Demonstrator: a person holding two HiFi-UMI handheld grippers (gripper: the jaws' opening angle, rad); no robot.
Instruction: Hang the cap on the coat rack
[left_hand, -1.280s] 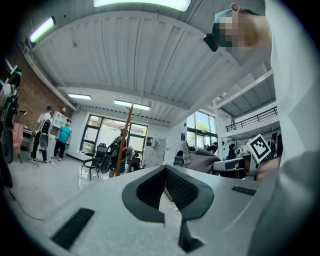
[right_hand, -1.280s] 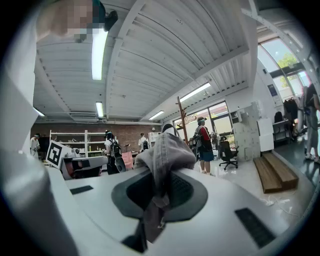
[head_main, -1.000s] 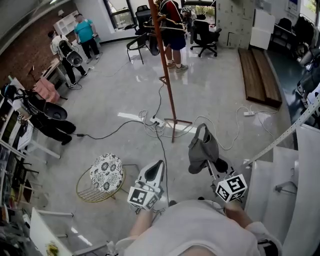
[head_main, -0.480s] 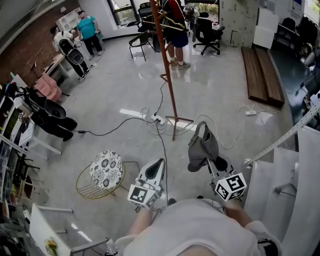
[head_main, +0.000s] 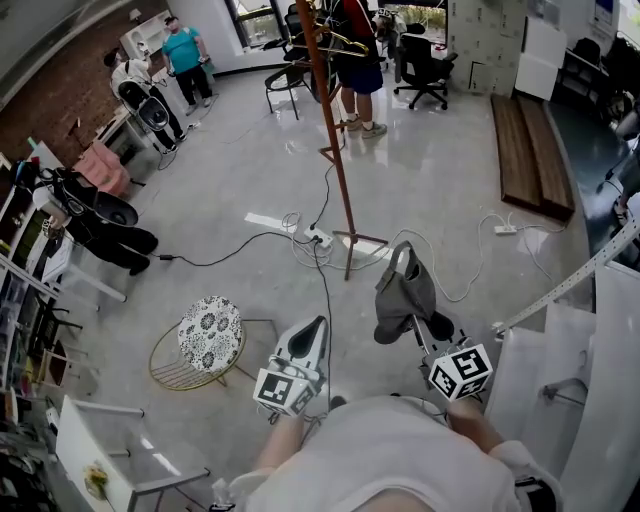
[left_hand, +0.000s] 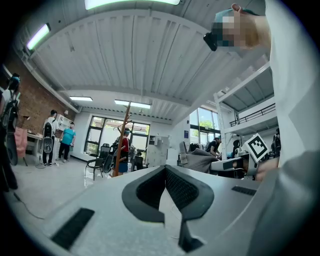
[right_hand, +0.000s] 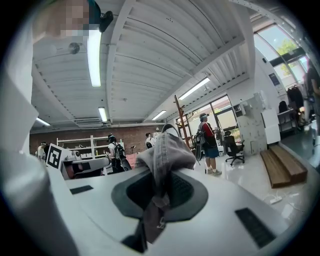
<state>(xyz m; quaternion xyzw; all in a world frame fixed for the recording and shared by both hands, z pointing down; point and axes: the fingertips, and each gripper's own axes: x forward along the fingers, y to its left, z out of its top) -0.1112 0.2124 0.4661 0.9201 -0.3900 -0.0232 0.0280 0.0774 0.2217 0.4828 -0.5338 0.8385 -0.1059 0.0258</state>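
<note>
The grey cap (head_main: 405, 293) hangs from my right gripper (head_main: 417, 322), which is shut on its fabric low at centre right of the head view. In the right gripper view the cap (right_hand: 166, 150) bunches up between the pads and droops toward the camera. The brown wooden coat rack (head_main: 334, 150) stands on the floor ahead, well beyond both grippers; it also shows far off as the rack (right_hand: 181, 120) and the rack (left_hand: 121, 142). My left gripper (head_main: 319, 327) is held beside the right one, shut with nothing in it, its tips meeting (left_hand: 165, 166).
A patterned round stool (head_main: 211, 338) sits on a gold wire frame at the left. Cables and a power strip (head_main: 315, 240) lie by the rack's base. Wooden planks (head_main: 528, 150) lie at the far right, white shelving (head_main: 590, 390) near right. People stand at the back.
The floor scene has slid slightly in the head view as my head moved. Both grippers and the cap keep the same pose in front of me.
</note>
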